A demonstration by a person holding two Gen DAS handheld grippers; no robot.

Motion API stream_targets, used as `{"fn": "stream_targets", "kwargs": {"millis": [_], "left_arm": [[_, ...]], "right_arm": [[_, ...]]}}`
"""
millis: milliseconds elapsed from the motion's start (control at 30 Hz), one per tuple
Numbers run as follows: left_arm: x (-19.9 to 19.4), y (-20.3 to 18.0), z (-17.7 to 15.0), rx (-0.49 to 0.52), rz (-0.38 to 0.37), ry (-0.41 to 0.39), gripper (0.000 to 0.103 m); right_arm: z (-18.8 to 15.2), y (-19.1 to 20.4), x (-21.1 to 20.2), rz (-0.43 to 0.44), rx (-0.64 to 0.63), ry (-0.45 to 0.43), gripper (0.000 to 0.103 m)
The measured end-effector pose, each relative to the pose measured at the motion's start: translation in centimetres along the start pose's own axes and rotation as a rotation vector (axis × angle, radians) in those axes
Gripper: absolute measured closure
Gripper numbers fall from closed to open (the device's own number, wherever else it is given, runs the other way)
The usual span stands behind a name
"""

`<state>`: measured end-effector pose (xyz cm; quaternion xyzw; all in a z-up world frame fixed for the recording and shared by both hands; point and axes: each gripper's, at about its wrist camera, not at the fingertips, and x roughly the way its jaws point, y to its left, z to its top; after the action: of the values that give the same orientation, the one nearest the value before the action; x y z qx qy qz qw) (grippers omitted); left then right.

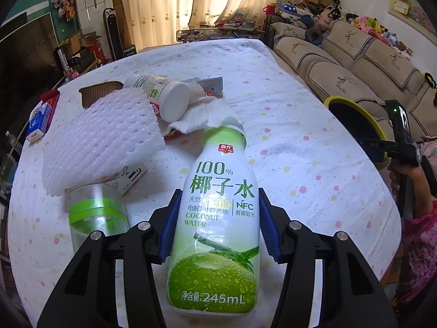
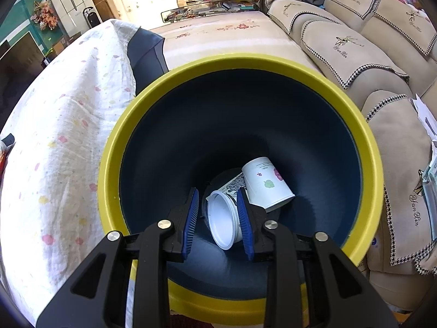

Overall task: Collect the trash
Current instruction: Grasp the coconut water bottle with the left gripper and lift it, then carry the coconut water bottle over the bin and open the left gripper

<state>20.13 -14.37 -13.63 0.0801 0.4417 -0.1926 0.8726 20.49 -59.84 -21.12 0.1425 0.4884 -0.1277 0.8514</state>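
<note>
A green-and-white coconut water bottle (image 1: 215, 232) sits between the blue pads of my left gripper (image 1: 218, 191), which press on both its sides; its cap end points away over the table. In the right wrist view my right gripper (image 2: 217, 191) hangs over the mouth of a yellow-rimmed dark blue bin (image 2: 245, 63), jaws slightly apart with nothing held. Far below, at the bin's bottom, lie a white paper cup (image 2: 267, 183) and a white plastic cup (image 2: 224, 218). The bin (image 1: 352, 106) also shows at the right table edge in the left wrist view.
On the dotted tablecloth (image 1: 300, 136) lie a white foam net (image 1: 101, 139), a white jar (image 1: 164, 95), tissue (image 1: 202, 114), a clear cup with green bands (image 1: 95, 218), a brown tray (image 1: 98, 93) and a blue box (image 1: 41, 120). A sofa (image 2: 355, 41) stands right of the bin.
</note>
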Motion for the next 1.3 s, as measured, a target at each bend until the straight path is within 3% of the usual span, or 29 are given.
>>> {"fn": "stream_targets", "kwargs": {"millis": [433,867,1300], "left_arm": [[-6.1,-2.9,0.9,0.060,-0.055,-0.093,0.051],[-5.7,-4.2,2.5,0.077,-0.049,-0.086,0.051],[-4.7,-6.9,5.7,0.130,-0.097,-0.111,0.051]], "right_arm": [[-1.4,-1.0,-3.0,0.033,0.002,-0.047,0.075],[-1.7,-1.6,-4.3,0.074,0.012,-0.079,0.075],[-2.1,-2.8,-5.8,0.086,0.034,-0.119,0.075]]}}
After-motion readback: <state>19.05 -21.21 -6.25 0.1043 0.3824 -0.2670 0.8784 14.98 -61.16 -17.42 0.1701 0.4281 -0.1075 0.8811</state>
